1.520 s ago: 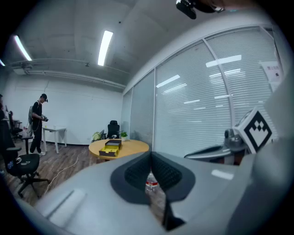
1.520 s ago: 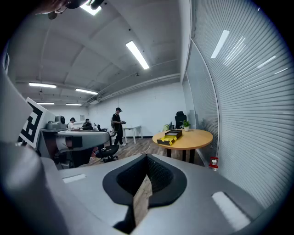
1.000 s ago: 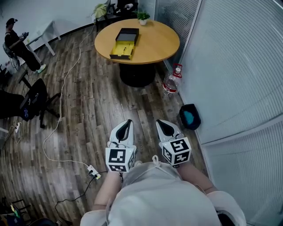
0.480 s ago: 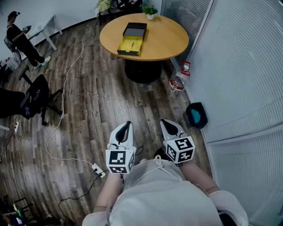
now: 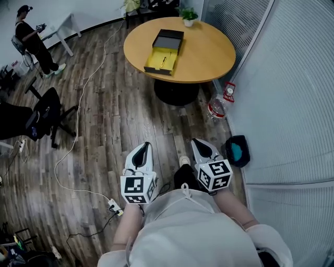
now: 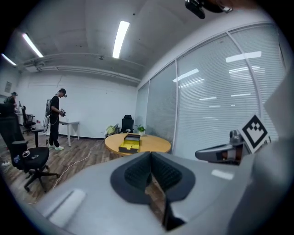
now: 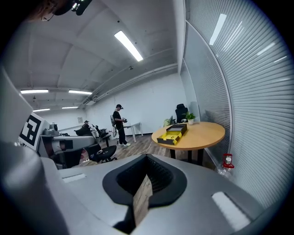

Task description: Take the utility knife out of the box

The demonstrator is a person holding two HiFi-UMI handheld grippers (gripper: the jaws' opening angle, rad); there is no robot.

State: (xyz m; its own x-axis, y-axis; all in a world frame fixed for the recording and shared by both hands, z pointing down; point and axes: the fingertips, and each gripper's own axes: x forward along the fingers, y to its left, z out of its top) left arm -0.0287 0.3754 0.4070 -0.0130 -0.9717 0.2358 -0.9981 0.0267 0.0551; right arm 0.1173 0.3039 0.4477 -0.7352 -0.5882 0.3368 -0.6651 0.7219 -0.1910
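Observation:
An open box [image 5: 165, 51] with a yellow tray and a black lid lies on the round wooden table [image 5: 209, 52] far ahead. A thin dark object, probably the utility knife [image 5: 163, 59], rests in the yellow tray. My left gripper [image 5: 144, 145] and right gripper [image 5: 196, 142] are held side by side low in the head view, over the wooden floor and well short of the table. Both point toward it, jaws together and nothing between them. The box [image 6: 129, 143] appears small beyond the left gripper [image 6: 149, 172]. It [image 7: 172, 134] is equally distant past the right gripper [image 7: 146, 176].
A plastic bottle with a red cap [image 5: 218, 107] and a dark bag [image 5: 237, 150] lie by the blind-covered glass wall on the right. An office chair [image 5: 42, 117], a white cable with a power strip [image 5: 116, 207] and a standing person [image 5: 34, 39] are to the left. A potted plant [image 5: 188, 15] stands on the table's far edge.
The table and box have come nearer and lower in the head view. Both grippers have travelled forward together over the floor, still side by side and shut.

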